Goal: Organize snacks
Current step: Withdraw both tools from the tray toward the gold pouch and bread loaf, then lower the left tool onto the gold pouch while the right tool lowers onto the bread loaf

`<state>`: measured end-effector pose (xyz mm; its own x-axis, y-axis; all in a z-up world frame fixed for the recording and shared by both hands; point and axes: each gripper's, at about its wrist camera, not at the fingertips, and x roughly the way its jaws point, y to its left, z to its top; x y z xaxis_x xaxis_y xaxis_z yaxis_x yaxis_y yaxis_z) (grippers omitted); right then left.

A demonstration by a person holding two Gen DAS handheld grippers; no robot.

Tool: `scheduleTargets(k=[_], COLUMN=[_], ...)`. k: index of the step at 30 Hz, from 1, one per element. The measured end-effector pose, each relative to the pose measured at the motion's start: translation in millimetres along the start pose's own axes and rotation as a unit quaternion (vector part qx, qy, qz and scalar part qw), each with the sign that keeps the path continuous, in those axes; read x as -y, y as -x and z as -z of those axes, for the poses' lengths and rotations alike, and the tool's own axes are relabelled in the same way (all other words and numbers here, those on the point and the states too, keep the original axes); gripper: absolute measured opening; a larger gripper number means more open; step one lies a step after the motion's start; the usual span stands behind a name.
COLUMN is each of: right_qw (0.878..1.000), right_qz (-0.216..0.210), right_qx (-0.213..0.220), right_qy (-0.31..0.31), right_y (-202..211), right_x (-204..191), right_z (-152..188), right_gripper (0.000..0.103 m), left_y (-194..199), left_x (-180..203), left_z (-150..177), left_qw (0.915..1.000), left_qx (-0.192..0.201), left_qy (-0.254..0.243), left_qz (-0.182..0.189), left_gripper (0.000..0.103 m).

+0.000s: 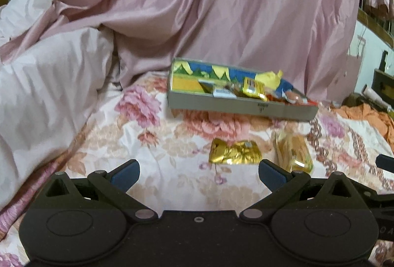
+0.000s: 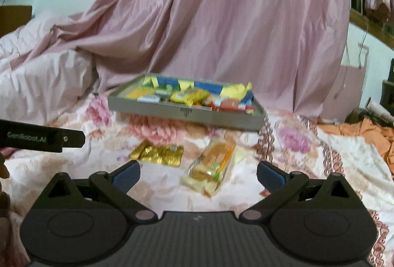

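A shallow cardboard box with several snack packets in it rests on the flowered bedspread. In front of it lie a gold foil packet and a clear bag of orange-yellow biscuits. My left gripper is open, hovering just short of the gold packet, with nothing between its fingers. My right gripper is open too, and the biscuit bag lies between and just beyond its blue fingertips. The left gripper's body shows at the left edge of the right wrist view.
A pink satin sheet rises behind the box, and a pale quilt bulges at the left. Orange cloth lies at the right by dark furniture. Flowered bedspread spreads left of the gold packet.
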<state>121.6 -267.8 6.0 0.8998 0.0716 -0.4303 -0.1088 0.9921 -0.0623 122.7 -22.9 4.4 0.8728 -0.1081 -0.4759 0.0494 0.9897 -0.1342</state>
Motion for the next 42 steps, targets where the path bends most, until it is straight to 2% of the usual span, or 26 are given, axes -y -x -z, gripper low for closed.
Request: scheduleTargets(k=[17, 21, 34, 39, 42], right_qw=[0.993, 0.993, 0.992, 0.991, 0.991], right_qz=[0.004, 0.009, 0.007, 0.009, 0.016], right_qx=[-0.116, -0.121, -0.117, -0.118, -0.117], right_qy=[0.0, 0.014, 0.052, 0.06, 0.058], right_y=[-45, -54, -79, -97, -111], right_x=[-2, -1, 0, 5, 14], right_z=[11, 9, 1, -1, -2], right_gripper=[0.103, 0.103, 0.103, 0.103, 0.103], left_y=[-39, -47, -81, -98, -108], left_x=[-15, -15, -4, 1, 3], left_z=[16, 15, -1, -8, -15], left_qw=[0.9983, 0.9978, 0.9956, 0.9912, 0.9852], left_qx=[-0.058, -0.065, -0.066, -0.066, -0.054], left_qy=[-0.012, -0.011, -0.064, -0.103, -0.14], left_qz=[-0.001, 0.002, 0.017, 0.051, 0.083], left_gripper=[0.102, 0.102, 0.102, 0.102, 0.102])
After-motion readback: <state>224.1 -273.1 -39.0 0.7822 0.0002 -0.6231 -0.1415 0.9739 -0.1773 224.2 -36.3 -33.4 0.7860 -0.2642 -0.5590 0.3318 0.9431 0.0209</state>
